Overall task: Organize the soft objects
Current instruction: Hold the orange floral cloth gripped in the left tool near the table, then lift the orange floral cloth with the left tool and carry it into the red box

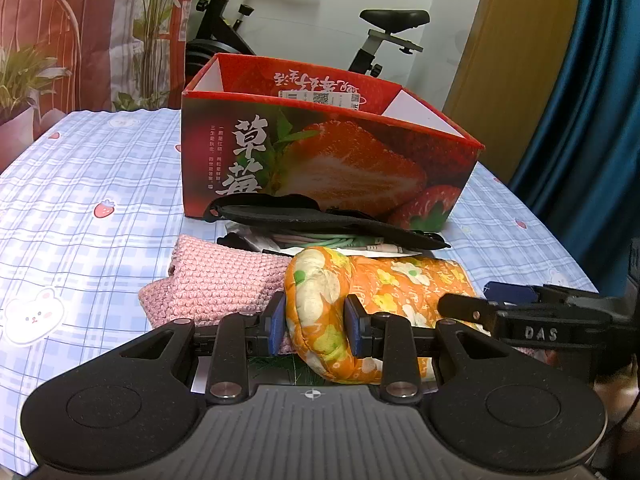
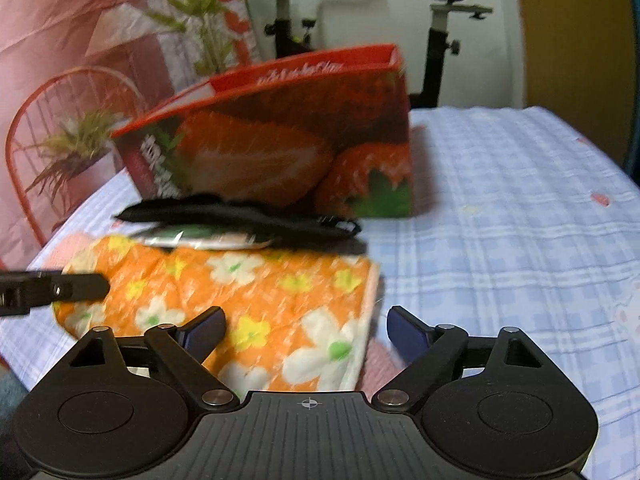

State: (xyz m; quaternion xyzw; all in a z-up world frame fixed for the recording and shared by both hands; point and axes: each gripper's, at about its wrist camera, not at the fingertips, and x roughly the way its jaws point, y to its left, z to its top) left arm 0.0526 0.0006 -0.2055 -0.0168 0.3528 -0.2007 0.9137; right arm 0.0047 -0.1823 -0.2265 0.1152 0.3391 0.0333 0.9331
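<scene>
My left gripper [image 1: 316,320] is shut on a folded edge of the orange flowered quilted cloth [image 1: 400,276], which bulges between its blue pads. A pink knitted piece [image 1: 216,280] lies under and to the left of that cloth. In the blurred right wrist view my right gripper [image 2: 308,334] stands open over the near right corner of the orange cloth [image 2: 256,280]; neither pad presses on it. Behind the cloth lies a black padded strap [image 1: 304,216], in front of the open red strawberry box [image 1: 320,160]. The right gripper's finger [image 1: 464,306] shows at the right.
A coiled green and white cable [image 1: 320,242] and a packet lie between the strap and the cloth. The table has a blue checked cover [image 1: 88,184]. An exercise bike [image 1: 384,28], plants and a red wire chair [image 2: 48,128] stand behind it.
</scene>
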